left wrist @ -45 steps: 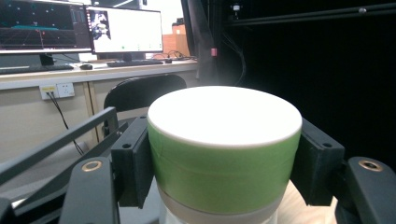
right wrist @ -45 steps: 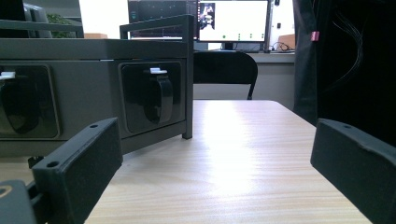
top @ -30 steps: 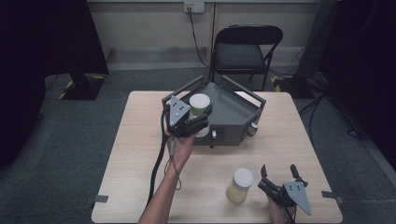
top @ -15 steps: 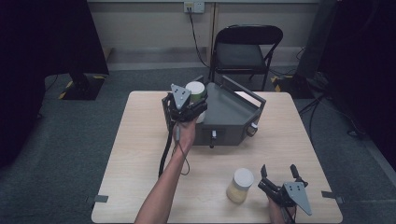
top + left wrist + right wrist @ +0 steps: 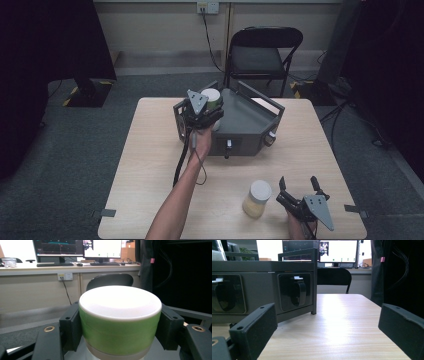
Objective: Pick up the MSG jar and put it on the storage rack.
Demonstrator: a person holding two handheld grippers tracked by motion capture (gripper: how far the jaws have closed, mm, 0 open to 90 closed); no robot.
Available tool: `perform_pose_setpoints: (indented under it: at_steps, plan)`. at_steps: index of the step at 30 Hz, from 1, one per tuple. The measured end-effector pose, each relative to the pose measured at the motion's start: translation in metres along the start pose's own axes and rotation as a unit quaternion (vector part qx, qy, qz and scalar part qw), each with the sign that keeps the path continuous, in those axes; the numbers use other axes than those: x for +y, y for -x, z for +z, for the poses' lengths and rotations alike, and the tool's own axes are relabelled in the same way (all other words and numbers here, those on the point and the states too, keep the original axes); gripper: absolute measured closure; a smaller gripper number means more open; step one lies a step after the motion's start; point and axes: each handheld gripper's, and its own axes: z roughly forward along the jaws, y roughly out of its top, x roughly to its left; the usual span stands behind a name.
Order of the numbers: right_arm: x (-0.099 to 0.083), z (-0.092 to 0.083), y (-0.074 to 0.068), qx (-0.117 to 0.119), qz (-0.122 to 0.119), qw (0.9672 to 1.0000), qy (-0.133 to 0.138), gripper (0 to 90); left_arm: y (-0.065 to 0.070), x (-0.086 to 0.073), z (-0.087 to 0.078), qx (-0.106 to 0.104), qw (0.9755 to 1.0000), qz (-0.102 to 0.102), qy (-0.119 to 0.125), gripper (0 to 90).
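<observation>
The left gripper (image 5: 203,116) is clamped on a green jar (image 5: 212,98) with a white lid, its black jaws pressing the jar's sides from left and right, as the left gripper view shows close up (image 5: 120,322). The jar sits upright in that grip, held over the near left corner of the grey box (image 5: 250,117) that stands toward the back of the wooden table (image 5: 150,165). The person's left forearm (image 5: 175,205) reaches up from the table's near edge to it, with the gripper's cable hanging below the hand.

The right gripper (image 5: 298,186) rests low at the near right of the table, jaws spread wide with nothing between them; in the right gripper view they frame bare tabletop and the box's front panel (image 5: 294,293). Just beside it, to its left, stands a pale yellow jar (image 5: 257,199) with a white lid, upright and not touched. A black folding chair (image 5: 262,55) stands beyond the table.
</observation>
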Motion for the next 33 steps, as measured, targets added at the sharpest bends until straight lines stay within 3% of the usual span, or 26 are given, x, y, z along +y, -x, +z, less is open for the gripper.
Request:
perform_pose_setpoints:
  at_steps: [1, 6, 11, 17, 26, 33]
  plan:
    - [0.0001, 0.0001, 0.0002, 0.0, 0.0, 1.0, 0.0, 0.6, -0.0001, 0.0024, 0.0025, -0.005, 0.9998, 0.016, -0.011, 33.6]
    - [0.0002, 0.0002, 0.0001, 0.0, 0.0, 1.0, -0.001, 0.6, 0.0008, 0.0021, 0.0028, 0.0, 0.9998, 0.017, -0.01, 33.7]
    - [0.0002, 0.0002, 0.0001, 0.0, 0.0, 1.0, -0.001, 0.6, 0.0002, 0.0025, 0.0019, 0.004, 0.9999, 0.005, -0.012, 33.6]
    - [0.0002, 0.0001, -0.0002, 0.0, 0.0, 1.0, -0.001, 0.6, 0.0085, -0.001, 0.0016, 0.017, 0.9998, 0.005, -0.007, 33.5]
    - [0.0001, 0.0001, 0.0, 0.0, 0.0, 1.0, 0.0, 0.6, 0.0057, -0.0056, 0.0013, 0.016, 0.9999, -0.005, 0.002, 33.6]
    - [0.0001, 0.0001, 0.0001, 0.0, 0.0, 1.0, 0.0, 0.6, 0.0043, -0.0065, 0.0013, 0.013, 0.9999, -0.001, 0.003, 33.6]
